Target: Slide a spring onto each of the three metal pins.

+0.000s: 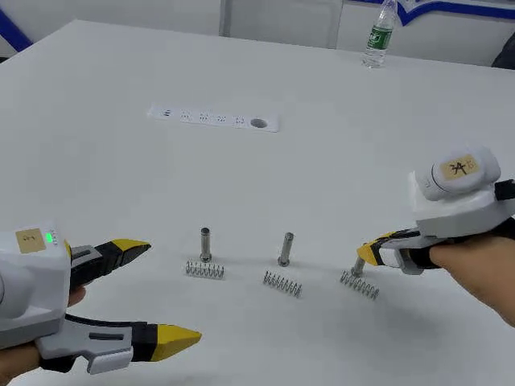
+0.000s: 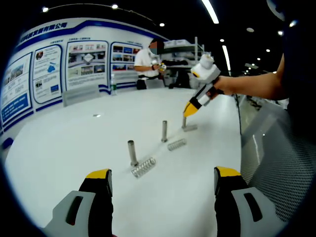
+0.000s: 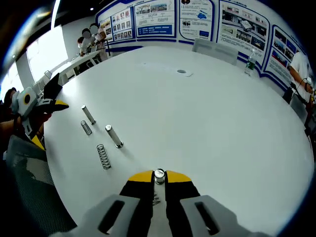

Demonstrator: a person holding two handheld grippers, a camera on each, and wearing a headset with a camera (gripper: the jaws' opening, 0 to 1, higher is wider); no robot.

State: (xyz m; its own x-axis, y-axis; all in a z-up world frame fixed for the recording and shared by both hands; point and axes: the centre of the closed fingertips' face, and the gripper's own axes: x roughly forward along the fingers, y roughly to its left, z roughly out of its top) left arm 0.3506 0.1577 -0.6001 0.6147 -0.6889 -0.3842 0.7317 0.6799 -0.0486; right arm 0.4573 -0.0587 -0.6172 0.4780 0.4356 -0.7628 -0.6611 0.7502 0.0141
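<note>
Head view showed three pins standing in a row on the desk (image 1: 322, 177), toward its six o'clock side: the left pin (image 1: 205, 243), the middle pin (image 1: 286, 248) and the right pin (image 1: 357, 266). A spring lay flat just at six o'clock of each: the left spring (image 1: 204, 270), the middle spring (image 1: 282, 284) and the right spring (image 1: 359, 285). None was on a pin yet.

The right gripper (image 1: 368, 254) reached in from three o'clock. In the right gripper view its jaws were clenched on the head of the right pin. The left gripper (image 1: 161, 293) hung at eight o'clock of the row, jaws released and wide apart, grasping nothing.

I judged the first of the three pins was in hand, either steadied or about to be lifted. The next move would call for picking up the right spring, probably with the free left gripper. Its bore would have to be lined up with the pin's end before it could slide on. The coil looked slight and likely to roll.
</note>
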